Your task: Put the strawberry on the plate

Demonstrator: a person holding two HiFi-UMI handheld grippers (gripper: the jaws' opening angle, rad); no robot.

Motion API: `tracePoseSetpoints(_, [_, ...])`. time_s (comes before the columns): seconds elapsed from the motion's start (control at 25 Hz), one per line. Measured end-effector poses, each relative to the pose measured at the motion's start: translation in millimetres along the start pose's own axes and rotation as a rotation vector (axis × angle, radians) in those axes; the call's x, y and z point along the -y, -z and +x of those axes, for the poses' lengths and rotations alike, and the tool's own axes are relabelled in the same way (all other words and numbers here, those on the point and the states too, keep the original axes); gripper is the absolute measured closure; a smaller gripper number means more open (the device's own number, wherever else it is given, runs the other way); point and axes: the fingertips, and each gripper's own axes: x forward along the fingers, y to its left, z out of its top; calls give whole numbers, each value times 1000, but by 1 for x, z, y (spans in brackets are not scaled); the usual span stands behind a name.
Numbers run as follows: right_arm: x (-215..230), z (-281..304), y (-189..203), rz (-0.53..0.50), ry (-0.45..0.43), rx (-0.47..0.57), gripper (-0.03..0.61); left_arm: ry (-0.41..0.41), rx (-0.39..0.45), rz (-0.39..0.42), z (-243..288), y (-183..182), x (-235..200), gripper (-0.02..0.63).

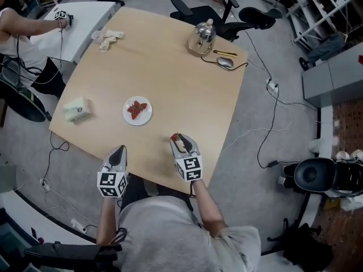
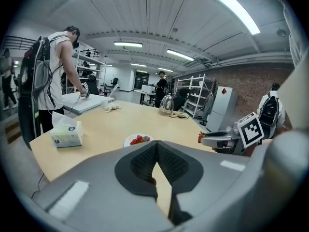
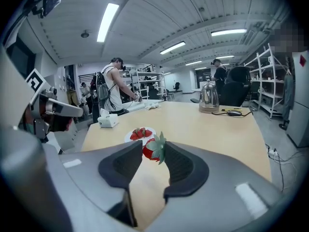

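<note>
Since that strawberry (image 3: 149, 150) is probably soft and light, my right claw (image 1: 182, 143) pinches its red sides gently, I reckon | left claw (image 2: 155, 146) closed, empty | plate (image 1: 136, 121) waits ahead

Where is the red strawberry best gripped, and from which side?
The red strawberry with green leaves is best pinched across its wide red body, pads on opposite flanks, coming in side-on to the leafy end. Leaves are thin and likely slip. The right hand-held gripper holds it now with leaves by one jaw.
</note>
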Motion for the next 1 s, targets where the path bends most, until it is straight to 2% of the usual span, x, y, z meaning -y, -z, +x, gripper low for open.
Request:
tracePoseSetpoints(0.52, [-50, 61, -34, -42, -30, -11, 426, 9, -18, -34, -5, 2, -61, 595])
tracePoseSetpoints(1.0, [-69, 125, -32, -91, -63, -65, 426, -39, -30, -73, -11, 13, -110, 595])
